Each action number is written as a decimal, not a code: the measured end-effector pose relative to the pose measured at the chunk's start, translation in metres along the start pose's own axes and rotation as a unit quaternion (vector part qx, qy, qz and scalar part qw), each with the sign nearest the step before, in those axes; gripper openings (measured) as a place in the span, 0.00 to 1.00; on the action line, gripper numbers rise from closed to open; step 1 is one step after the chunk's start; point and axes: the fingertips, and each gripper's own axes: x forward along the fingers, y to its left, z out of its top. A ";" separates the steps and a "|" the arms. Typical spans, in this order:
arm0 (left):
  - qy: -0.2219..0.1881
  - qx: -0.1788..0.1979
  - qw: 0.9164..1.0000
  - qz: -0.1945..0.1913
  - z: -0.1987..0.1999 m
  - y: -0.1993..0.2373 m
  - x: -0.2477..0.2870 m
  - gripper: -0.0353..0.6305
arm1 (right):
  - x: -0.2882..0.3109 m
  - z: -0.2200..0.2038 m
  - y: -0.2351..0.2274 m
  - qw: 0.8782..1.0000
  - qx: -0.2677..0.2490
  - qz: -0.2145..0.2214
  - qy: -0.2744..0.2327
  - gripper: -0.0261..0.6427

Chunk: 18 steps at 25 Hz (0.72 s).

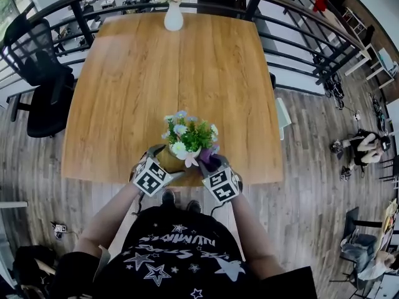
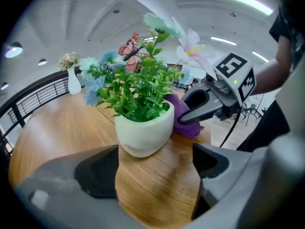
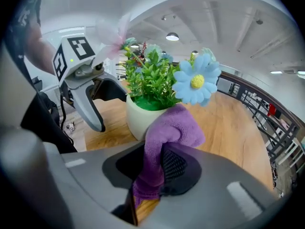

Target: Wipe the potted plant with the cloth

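Note:
A potted plant [image 1: 187, 143] with green leaves and pastel flowers stands in a white pot [image 2: 145, 130] near the wooden table's front edge. My left gripper [image 2: 155, 173] is open just left of the pot [image 3: 138, 114], nothing between its jaws. My right gripper [image 3: 157, 175] is shut on a purple cloth [image 3: 164, 142], which presses against the pot's right side [image 2: 183, 118]. In the head view both grippers [image 1: 153, 174] [image 1: 221, 182] flank the plant, and the cloth [image 1: 207, 156] shows beside the leaves.
A white vase of flowers [image 1: 173, 8] stands at the table's far edge [image 1: 187, 16]. A black office chair [image 1: 37, 86] is left of the table. A dark railing [image 1: 299, 36] runs behind and right. A person sits on the floor at right [image 1: 365, 145].

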 end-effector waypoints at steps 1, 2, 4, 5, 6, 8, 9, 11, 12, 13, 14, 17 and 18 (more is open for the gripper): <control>0.002 0.011 1.000 0.001 -0.002 0.006 -0.001 0.81 | 0.001 0.001 0.000 1.000 0.000 0.000 0.000 0.17; 0.004 0.022 1.000 0.001 -0.004 0.012 -0.003 0.81 | 0.001 0.001 0.000 1.000 0.000 -0.001 0.001 0.17; 0.009 0.038 0.999 -0.004 -0.004 0.019 -0.003 0.81 | 0.001 0.000 0.000 1.000 0.001 0.000 0.004 0.17; 0.009 0.044 0.999 -0.009 -0.003 0.021 -0.003 0.81 | 0.001 -0.001 0.000 1.000 0.001 0.000 0.005 0.17; 0.011 0.051 0.999 -0.014 -0.002 0.023 -0.001 0.81 | 0.001 -0.001 0.000 1.000 0.001 0.000 0.006 0.17; 0.020 0.067 0.997 -0.027 -0.003 0.027 0.002 0.81 | 0.002 0.000 -0.001 1.000 0.001 -0.001 0.007 0.17; 0.026 0.077 0.996 -0.033 -0.003 0.028 0.004 0.81 | 0.002 0.000 -0.002 1.000 0.000 -0.001 0.009 0.17; 0.037 0.102 0.993 -0.046 -0.004 0.032 0.007 0.81 | 0.002 0.000 -0.003 1.000 0.000 -0.002 0.012 0.17; 0.043 0.117 0.991 -0.054 -0.004 0.034 0.009 0.81 | 0.003 0.000 -0.003 1.000 0.001 -0.002 0.013 0.17; 0.049 0.133 0.988 -0.062 -0.004 0.035 0.010 0.81 | 0.003 0.001 -0.003 1.000 0.002 -0.002 0.014 0.17; 0.055 0.149 0.985 -0.071 -0.004 0.036 0.012 0.81 | 0.004 0.000 -0.003 1.000 0.002 -0.002 0.015 0.17; 0.064 0.189 0.976 -0.088 -0.003 0.040 0.016 0.81 | 0.005 -0.002 -0.005 1.000 0.001 -0.004 0.025 0.17; 0.064 0.198 0.974 -0.091 -0.002 0.041 0.017 0.81 | 0.005 -0.002 -0.006 1.000 0.002 -0.006 0.026 0.17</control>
